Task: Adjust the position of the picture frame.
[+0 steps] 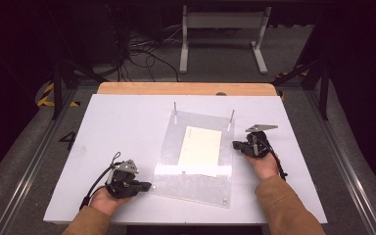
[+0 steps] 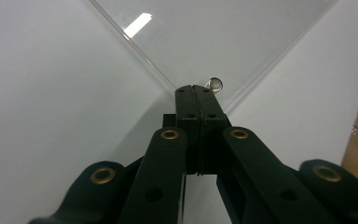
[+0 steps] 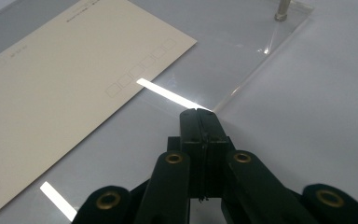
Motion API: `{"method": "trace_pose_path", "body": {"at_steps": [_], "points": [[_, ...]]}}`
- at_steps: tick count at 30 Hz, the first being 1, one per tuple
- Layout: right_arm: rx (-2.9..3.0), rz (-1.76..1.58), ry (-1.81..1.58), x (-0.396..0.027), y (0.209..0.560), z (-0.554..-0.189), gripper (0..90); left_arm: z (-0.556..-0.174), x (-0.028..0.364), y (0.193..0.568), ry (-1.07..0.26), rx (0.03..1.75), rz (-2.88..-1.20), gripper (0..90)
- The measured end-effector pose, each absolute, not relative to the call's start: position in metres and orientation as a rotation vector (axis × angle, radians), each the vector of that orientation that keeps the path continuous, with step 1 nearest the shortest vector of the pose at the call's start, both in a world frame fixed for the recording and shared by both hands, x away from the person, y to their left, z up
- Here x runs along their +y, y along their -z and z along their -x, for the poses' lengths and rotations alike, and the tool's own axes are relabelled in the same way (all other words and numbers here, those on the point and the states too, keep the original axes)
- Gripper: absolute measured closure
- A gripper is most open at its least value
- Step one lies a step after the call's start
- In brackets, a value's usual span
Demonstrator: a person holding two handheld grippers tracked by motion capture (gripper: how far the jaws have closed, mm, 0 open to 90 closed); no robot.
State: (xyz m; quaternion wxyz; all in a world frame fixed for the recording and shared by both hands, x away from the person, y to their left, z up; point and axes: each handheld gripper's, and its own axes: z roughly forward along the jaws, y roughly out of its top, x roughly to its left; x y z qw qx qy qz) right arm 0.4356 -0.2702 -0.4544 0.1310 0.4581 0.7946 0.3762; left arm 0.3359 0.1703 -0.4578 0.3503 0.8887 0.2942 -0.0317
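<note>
A clear plastic plate [image 1: 196,186] lies flat in the middle of the white board [image 1: 117,127]. A cream card [image 1: 200,151] rests on it. Two thin metal pins [image 1: 175,108] stand at its far corners. My left gripper [image 1: 148,186] is shut, with its tips at the plate's near left corner. In the left gripper view the closed tips [image 2: 196,87] sit beside a small metal screw [image 2: 215,83] in that corner. My right gripper [image 1: 235,144] is shut at the plate's right edge. In the right gripper view its tips [image 3: 198,112] meet the plate's edge [image 3: 242,86], close to the card [image 3: 65,79].
The white board lies on a wooden table whose far strip [image 1: 186,88] shows behind it. Bare board stretches left of the plate and along the right side. On the floor beyond stand a white frame [image 1: 223,29] and loose cables [image 1: 142,54].
</note>
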Motion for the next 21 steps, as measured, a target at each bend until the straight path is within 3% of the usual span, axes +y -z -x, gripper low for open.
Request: {"method": "trace_pose_path", "body": {"at_steps": [21], "points": [[2.254,-1.330,-1.096,-0.281,0.456,-0.442,89.2,-0.324,0.141,0.460,0.169,0.577,-2.323,89.4]]}}
